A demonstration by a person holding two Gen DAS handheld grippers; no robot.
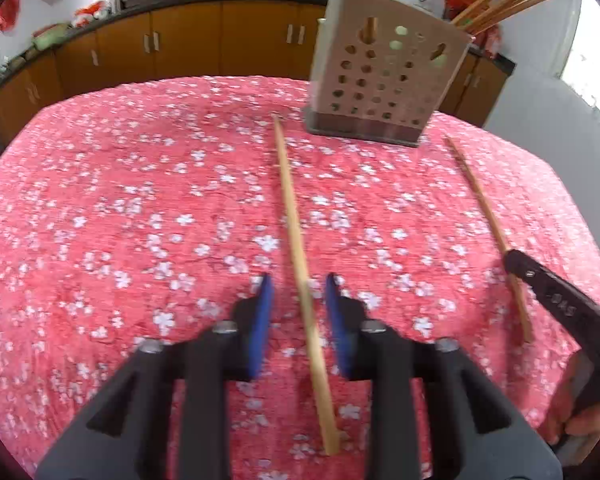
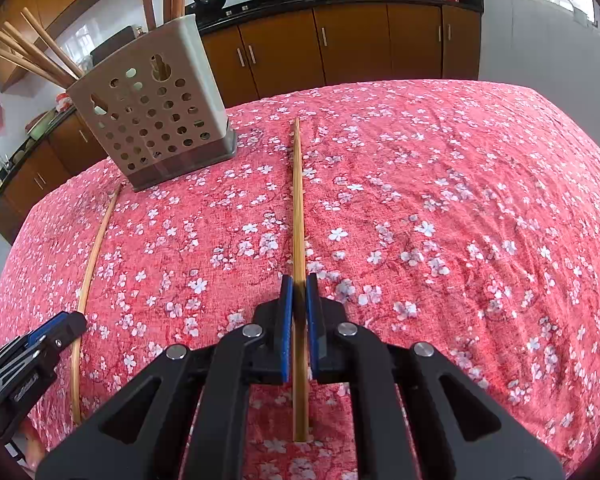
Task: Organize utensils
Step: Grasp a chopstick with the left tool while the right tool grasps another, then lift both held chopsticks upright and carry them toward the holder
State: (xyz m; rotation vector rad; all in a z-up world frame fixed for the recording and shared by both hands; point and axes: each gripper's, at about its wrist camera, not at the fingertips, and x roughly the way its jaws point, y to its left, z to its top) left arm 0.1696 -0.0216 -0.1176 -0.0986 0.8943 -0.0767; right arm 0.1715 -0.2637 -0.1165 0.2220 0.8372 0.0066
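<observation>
A table point(image 1: 100, 200) in a pink floral cloth carries a perforated holder point(image 1: 384, 76) of chopsticks near its far edge. Left tool point(image 1: 298, 292) straddles one chopstick point(image 1: 296, 240), pads apart from it; right tool point(image 2: 299, 292) is clamped on the other chopstick point(image 2: 298, 200).

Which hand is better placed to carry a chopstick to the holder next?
Right. The right gripper is shut on its chopstick, while the left gripper straddles the other chopstick with gaps at both fingers. Both loose chopsticks point toward the holder.
</observation>
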